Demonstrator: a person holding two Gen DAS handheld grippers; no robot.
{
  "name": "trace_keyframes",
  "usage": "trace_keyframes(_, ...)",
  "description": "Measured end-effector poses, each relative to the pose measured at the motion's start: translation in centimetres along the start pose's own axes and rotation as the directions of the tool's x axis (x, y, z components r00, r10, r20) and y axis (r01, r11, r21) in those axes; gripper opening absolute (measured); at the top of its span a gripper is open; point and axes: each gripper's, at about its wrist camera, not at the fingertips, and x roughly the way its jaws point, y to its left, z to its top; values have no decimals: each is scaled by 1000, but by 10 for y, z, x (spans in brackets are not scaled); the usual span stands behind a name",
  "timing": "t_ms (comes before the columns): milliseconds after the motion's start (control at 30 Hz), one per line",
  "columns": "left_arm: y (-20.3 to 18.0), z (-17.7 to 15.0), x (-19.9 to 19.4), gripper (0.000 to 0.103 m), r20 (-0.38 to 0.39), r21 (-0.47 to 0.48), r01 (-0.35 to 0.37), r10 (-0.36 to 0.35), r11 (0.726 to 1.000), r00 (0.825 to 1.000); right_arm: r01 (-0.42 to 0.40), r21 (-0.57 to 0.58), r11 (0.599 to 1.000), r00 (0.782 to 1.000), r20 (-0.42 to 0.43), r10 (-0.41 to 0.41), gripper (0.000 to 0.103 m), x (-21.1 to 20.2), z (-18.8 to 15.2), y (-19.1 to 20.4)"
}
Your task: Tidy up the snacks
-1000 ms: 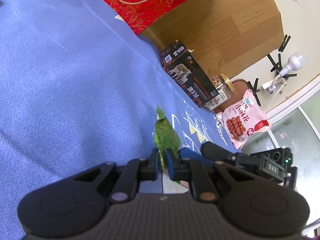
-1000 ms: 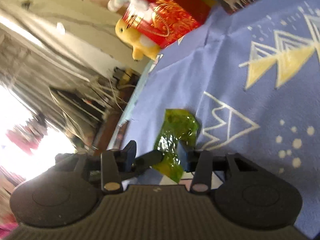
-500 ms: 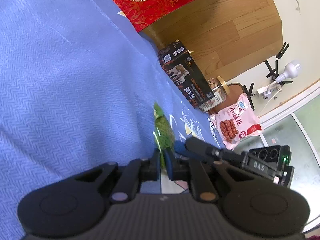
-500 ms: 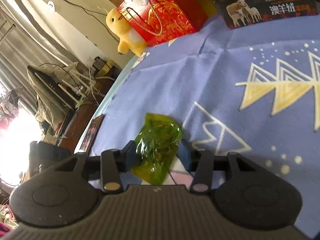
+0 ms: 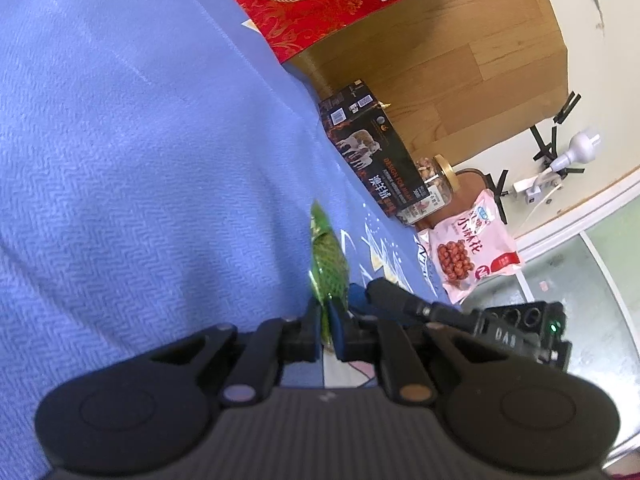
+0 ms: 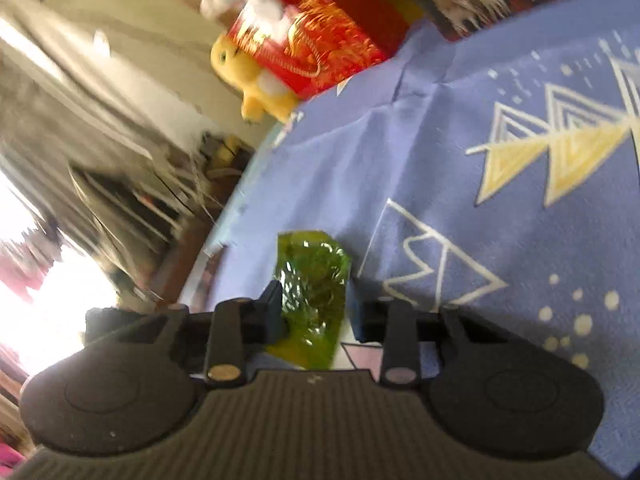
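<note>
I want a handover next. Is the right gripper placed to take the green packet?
Probably yes: the green packet already sits between the open right gripper jaws, while the left gripper pinches its edge.

I'm seeing the crinkly green plastic snack packet [image 5: 328, 264] glinting glossily over the matt blue woven herringbone cloth [image 5: 140, 160], beside matt black plastic grippers.

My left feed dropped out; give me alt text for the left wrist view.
The left gripper is shut on a green snack packet held edge-on above a blue blanket. Beyond are a black box, nut jar and pink snack bag.
</note>
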Motion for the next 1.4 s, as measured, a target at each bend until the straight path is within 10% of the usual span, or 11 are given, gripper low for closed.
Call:
trace_keyframes(333,17,1,-7,7,2,-144,96,-97,985,995,9,-46,999,999,-39,-10,40,-3,-3,1)
trace_keyframes(667,24,-1,3,7,-7,-270,273,-286,923,958,-185,182,966,982,0,188,54,-1,-2,-21)
trace_keyframes(733,17,-5,14,7,-50,-252,272,-293,929,955,-170,184,968,985,0,173,32,-1,-2,-21)
trace_keyframes(1067,-49,-22,56,20,-163,107,10,8,994,987,66,-2,998,997,41,-66,22,-40,-15,-14)
trace_keyframes(1400,-78,-37,99,16,-242,142,27,8,989,970,88,71,994,986,139,-97,24,-91,-32,-51)
